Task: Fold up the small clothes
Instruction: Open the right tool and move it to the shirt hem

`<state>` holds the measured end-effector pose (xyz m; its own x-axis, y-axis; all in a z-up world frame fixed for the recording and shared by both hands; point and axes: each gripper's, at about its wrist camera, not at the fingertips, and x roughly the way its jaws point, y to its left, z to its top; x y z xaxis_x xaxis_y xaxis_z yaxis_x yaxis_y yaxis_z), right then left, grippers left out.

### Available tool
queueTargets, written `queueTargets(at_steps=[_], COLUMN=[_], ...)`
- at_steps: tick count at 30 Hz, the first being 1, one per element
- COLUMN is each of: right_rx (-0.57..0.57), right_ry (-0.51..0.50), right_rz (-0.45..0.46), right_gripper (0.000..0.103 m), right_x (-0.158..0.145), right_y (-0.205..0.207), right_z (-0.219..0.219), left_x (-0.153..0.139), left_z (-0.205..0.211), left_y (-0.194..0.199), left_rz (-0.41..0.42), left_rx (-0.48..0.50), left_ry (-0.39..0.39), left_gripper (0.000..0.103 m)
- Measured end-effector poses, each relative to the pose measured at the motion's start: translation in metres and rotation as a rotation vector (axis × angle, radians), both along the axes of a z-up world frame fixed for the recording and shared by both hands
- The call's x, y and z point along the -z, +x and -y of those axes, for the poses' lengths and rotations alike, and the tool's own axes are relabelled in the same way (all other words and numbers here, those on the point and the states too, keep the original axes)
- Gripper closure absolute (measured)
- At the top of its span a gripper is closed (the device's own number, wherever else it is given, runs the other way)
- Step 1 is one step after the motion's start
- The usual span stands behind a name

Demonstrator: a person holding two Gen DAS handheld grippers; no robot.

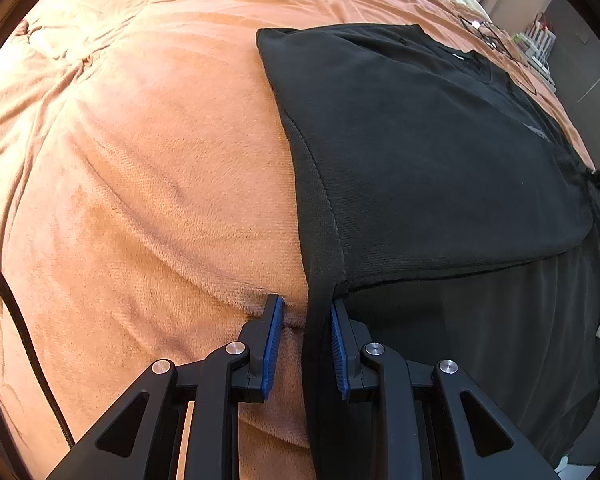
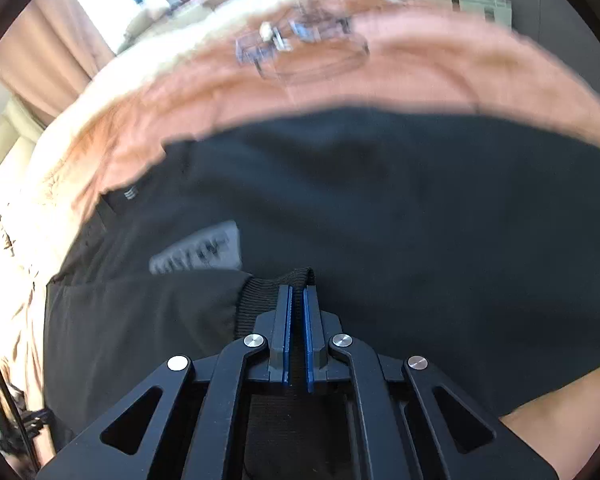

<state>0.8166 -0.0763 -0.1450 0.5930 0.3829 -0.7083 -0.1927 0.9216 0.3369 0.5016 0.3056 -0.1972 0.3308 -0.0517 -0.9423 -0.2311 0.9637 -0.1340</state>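
Note:
A black sweatshirt [image 1: 428, 152] lies on an orange plush blanket [image 1: 140, 160], partly folded over itself. My left gripper [image 1: 306, 304] is open, its blue pads on either side of the sweatshirt's left edge near the hem, not closed on it. In the right wrist view the same black sweatshirt [image 2: 380, 200] fills the frame, with a grey printed label [image 2: 198, 254] showing. My right gripper [image 2: 297, 292] is shut on the black ribbed cuff [image 2: 268, 286] of a sleeve, holding it over the garment's body. This view is blurred by motion.
The orange blanket covers the bed all around. A pair of glasses [image 1: 496, 36] lies on the blanket beyond the sweatshirt, also blurred in the right wrist view [image 2: 300, 44]. A black cable [image 1: 16, 320] runs at the left. Curtains and room clutter lie past the bed.

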Motion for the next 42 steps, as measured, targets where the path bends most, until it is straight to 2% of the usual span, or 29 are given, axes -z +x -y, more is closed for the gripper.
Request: queueTargets(at_steps=[2, 6, 8, 9, 10, 12, 16, 17, 19, 21, 26, 30, 33, 42], right_rx=[0.014, 0.050, 0.057, 0.049, 0.043, 0.045, 0.036, 0.040, 0.040, 0.032, 0.070, 0.115, 0.141, 0.191], right_ry=[-0.051, -0.107, -0.091, -0.064, -0.045, -0.033, -0.046, -0.066, -0.097, -0.100, -0.104, -0.094, -0.073, -0.049], right_rz=[0.004, -0.144, -0.138, -0.137, -0.136, -0.100, -0.061, -0.045, -0.012, -0.012, 0.000, 0.005, 0.009, 0.054], right_gripper=[0.101, 0.100, 0.099, 0.091, 0.069, 0.040, 0.039, 0.039, 0.039, 0.039, 0.039, 0.039, 0.039, 0.039], right_x=[0.000, 0.026, 0.021, 0.017, 0.012, 0.000, -0.022, -0.026, -0.035, -0.039, -0.052, -0.065, -0.072, -0.087], right_y=[0.001, 0.012, 0.007, 0.003, -0.002, -0.020, -0.065, -0.077, -0.103, -0.127, -0.178, -0.212, -0.235, -0.283], right_z=[-0.002, -0.005, -0.001, 0.004, 0.009, 0.027, 0.056, 0.060, 0.066, 0.072, 0.094, 0.115, 0.132, 0.181], left_x=[0.000, -0.001, -0.004, -0.006, -0.008, -0.013, -0.036, -0.042, -0.058, -0.071, -0.111, -0.138, -0.157, -0.191], left_z=[0.000, 0.000, 0.003, 0.005, 0.007, 0.011, 0.023, 0.026, 0.035, 0.046, 0.080, 0.108, 0.135, 0.213], left_y=[0.000, 0.000, -0.002, -0.004, -0.007, -0.014, -0.030, -0.033, -0.041, -0.046, -0.053, -0.057, -0.060, -0.057], left_rz=[-0.004, -0.017, -0.033, -0.040, -0.044, -0.045, -0.017, -0.008, 0.017, 0.043, 0.100, 0.147, 0.175, 0.232], left_rx=[0.001, -0.024, -0.028, -0.026, -0.020, -0.013, -0.005, -0.002, 0.007, 0.024, 0.061, 0.097, 0.126, 0.205], left_ry=[0.003, -0.005, 0.007, 0.014, 0.019, 0.014, 0.006, 0.006, 0.011, 0.016, 0.021, 0.027, 0.036, 0.032], left_gripper=[0.077, 0.077, 0.077, 0.076, 0.076, 0.076, 0.074, 0.071, 0.057, 0.053, 0.053, 0.046, 0.046, 0.046])
